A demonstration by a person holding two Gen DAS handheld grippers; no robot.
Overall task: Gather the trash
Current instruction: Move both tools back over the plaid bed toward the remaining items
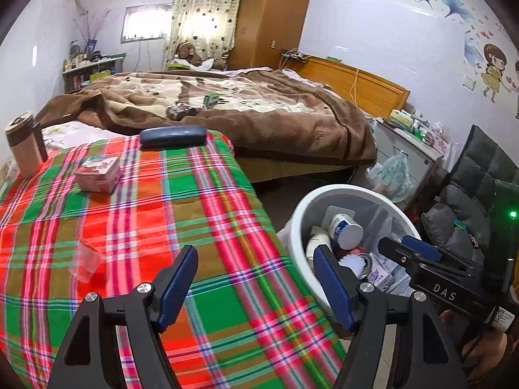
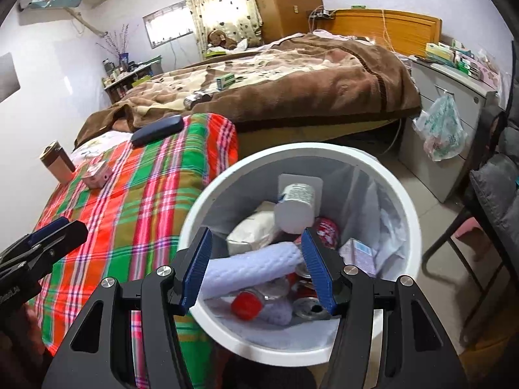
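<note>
Left wrist view: the left gripper [image 1: 256, 278] hangs spread and empty over the plaid cloth [image 1: 136, 227]; a clear plastic cup [image 1: 87, 261] lies there; right wrist view: the right gripper [image 2: 256, 265], spread, empty, above the white bin [image 2: 324, 353] of trash.

daylight came through the curtain [image 1: 207, 16] and small window [image 1: 147, 22] at upper centre, both blown out white. the room was evenly bright with soft shadows. fisheye bending curved the walls, black vignette filled the corners, and the plaid cloth [image 1: 146, 227] looked slightly smeared.
</note>
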